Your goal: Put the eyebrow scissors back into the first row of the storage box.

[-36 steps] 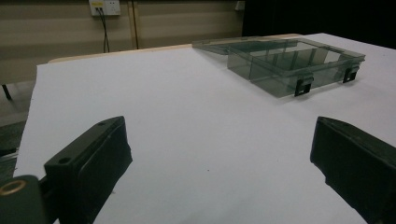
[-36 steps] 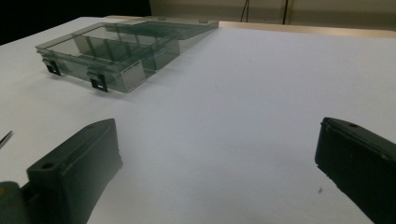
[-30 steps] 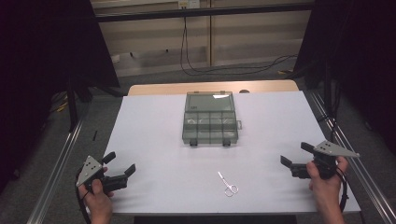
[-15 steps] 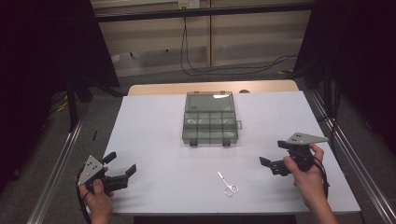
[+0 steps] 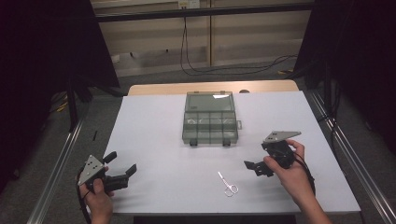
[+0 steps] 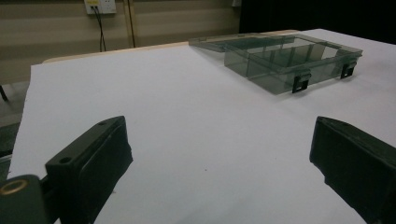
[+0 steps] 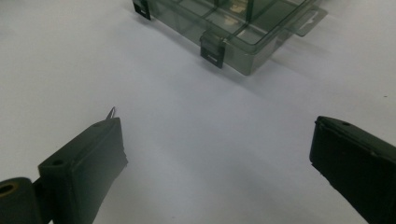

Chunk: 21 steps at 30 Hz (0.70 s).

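Observation:
A clear grey compartment box [image 5: 210, 123] lies with its lid open at the middle of the white table [image 5: 159, 140]. Small silver scissors [image 5: 227, 183] lie near the front edge. My right gripper [image 5: 256, 155] is open and empty, held just right of the scissors and in front of the box. In the right gripper view the jaws stand wide apart [image 7: 219, 154], a scissor tip [image 7: 111, 112] peeks out behind the left jaw, and the box [image 7: 243, 23] lies ahead. My left gripper [image 5: 122, 162] stays open at the front left corner. The left gripper view shows the box [image 6: 285, 60] far ahead.
Metal rails [image 5: 343, 154] run along both sides of the table. A wooden table edge [image 5: 215, 87] shows behind the white surface. Cables [image 5: 201, 70] lie on the floor beyond, and bare white surface lies between the two grippers.
My right gripper has moved left from the table's right edge toward the scissors and turned downward. The left gripper, box and scissors have not moved.

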### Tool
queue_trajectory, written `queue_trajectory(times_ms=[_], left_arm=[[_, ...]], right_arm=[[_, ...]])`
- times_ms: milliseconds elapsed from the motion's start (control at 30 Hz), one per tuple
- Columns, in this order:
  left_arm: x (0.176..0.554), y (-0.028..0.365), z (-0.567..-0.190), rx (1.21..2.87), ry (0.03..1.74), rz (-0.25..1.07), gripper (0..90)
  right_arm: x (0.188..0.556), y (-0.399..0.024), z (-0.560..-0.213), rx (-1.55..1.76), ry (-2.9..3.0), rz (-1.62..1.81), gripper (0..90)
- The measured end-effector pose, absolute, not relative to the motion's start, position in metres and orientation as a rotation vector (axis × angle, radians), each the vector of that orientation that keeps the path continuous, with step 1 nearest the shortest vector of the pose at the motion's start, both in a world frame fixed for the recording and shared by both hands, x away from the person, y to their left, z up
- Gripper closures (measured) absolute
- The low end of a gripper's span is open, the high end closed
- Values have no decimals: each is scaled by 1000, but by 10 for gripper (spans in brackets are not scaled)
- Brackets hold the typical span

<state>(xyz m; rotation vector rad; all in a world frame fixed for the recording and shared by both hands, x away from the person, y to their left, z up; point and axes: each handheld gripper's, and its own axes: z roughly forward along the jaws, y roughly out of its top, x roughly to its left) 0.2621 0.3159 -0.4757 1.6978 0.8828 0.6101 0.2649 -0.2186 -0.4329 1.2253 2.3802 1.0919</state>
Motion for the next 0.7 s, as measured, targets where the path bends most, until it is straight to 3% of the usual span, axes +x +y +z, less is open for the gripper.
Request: queue_trajectory(times_ms=[467,700], left_arm=[[261,318,-476,1672,887,597,48],[262,319,-476,1670,884,593,48]], right_arm=[[275,-176,-435,1180,2491,1018,31],[277,-149,-437,1172,2546,925,132]])
